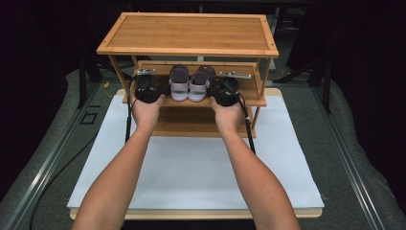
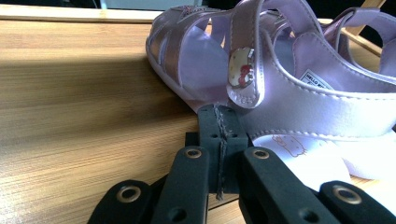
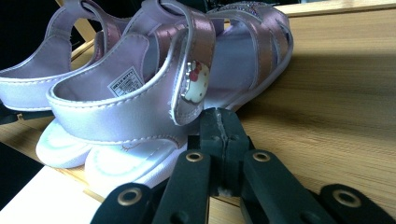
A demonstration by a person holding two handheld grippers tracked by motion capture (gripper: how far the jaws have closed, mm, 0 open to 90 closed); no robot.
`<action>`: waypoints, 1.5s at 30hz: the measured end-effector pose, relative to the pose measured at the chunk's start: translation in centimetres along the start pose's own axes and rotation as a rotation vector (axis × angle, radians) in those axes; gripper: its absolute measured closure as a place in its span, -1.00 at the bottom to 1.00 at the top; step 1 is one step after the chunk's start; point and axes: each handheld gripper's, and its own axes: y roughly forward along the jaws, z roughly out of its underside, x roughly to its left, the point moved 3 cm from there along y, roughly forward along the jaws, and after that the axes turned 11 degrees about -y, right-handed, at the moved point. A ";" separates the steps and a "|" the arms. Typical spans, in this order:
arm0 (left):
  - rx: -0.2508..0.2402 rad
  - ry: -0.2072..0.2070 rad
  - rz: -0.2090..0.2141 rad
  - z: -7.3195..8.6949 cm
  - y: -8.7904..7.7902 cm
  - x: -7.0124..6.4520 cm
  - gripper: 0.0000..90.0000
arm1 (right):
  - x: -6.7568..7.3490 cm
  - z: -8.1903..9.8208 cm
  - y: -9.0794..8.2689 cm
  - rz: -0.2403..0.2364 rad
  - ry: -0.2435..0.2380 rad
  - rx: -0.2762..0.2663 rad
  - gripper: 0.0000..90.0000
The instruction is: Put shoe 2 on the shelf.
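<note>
Person's forearms reach over the white worktop (image 1: pixel 191 167). Left hand-held gripper (image 1: pixel 149 92) & right hand-held gripper (image 1: pixel 224 94): both w/ jaws pressed together, empty. Pink sandals (image 1: pixel 189 84) sit between them on the rack's (image 1: pixel 189 33) mid shelf, just beside each tip.

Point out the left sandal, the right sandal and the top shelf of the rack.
left sandal (image 1: pixel 179 82), high view, on its straps.
right sandal (image 1: pixel 201 82), high view, on its upper.
top shelf (image 1: pixel 191 32), high view, middle of the bare board.
</note>
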 end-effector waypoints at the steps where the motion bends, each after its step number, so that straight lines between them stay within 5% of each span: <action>1: 0.005 0.019 -0.005 -0.1 0.1 -0.2 1.00 | 0.0 -0.1 0.0 0.004 0.002 0.005 1.00; 7: 0.011 0.031 0.013 -0.3 0.9 -0.9 1.00 | -0.5 -1.1 0.1 0.042 -0.068 0.022 1.00; 15: 0.005 0.010 0.018 -0.3 1.4 -0.7 1.00 | -0.9 -1.2 0.5 0.051 -0.060 0.052 1.00; 20: 0.013 0.048 0.018 -0.5 1.4 -0.8 1.00 | -0.9 -1.1 0.5 0.059 -0.042 0.043 1.00; 24: -0.010 0.044 0.001 -0.3 0.9 -0.8 1.00 | -1.0 -0.8 -0.1 0.099 -0.076 0.028 1.00; 26: -0.004 0.049 0.008 -0.3 0.5 -0.8 0.99 | -1.2 -0.6 -0.7 0.081 -0.086 0.015 1.00; 27: -0.013 0.056 0.012 -0.2 0.2 -0.9 0.99 | -1.3 -0.5 -0.9 0.129 -0.085 0.011 1.00; 30: -0.011 0.050 0.018 -0.1 -0.7 -1.1 0.98 | -1.5 -0.4 -1.8 0.083 -0.089 0.003 1.00; 33: 0.005 0.032 -0.002 -0.1 -1.7 -1.1 0.96 | -1.4 -0.1 -2.7 0.132 -0.100 0.005 1.00; 38: 0.015 0.041 0.000 0.0 -3.3 -1.1 0.98 | -0.8 0.1 -4.4 0.092 -0.111 -0.001 1.00; 40: 0.006 0.051 0.030 0.4 -4.3 -1.3 0.98 | -0.6 0.6 -5.5 0.068 -0.124 0.009 1.00; 42: 0.007 0.065 0.049 0.8 -4.9 -1.5 0.98 | -0.3 0.8 -6.1 0.139 -0.141 0.004 1.00; 43: 0.006 0.071 0.056 1.1 -5.2 -1.6 0.98 | -0.2 0.9 -6.4 0.100 -0.149 0.004 1.00; 45: 0.010 0.074 0.071 1.3 -5.5 -1.6 0.98 | -0.1 1.0 -6.6 0.094 -0.154 0.002 1.00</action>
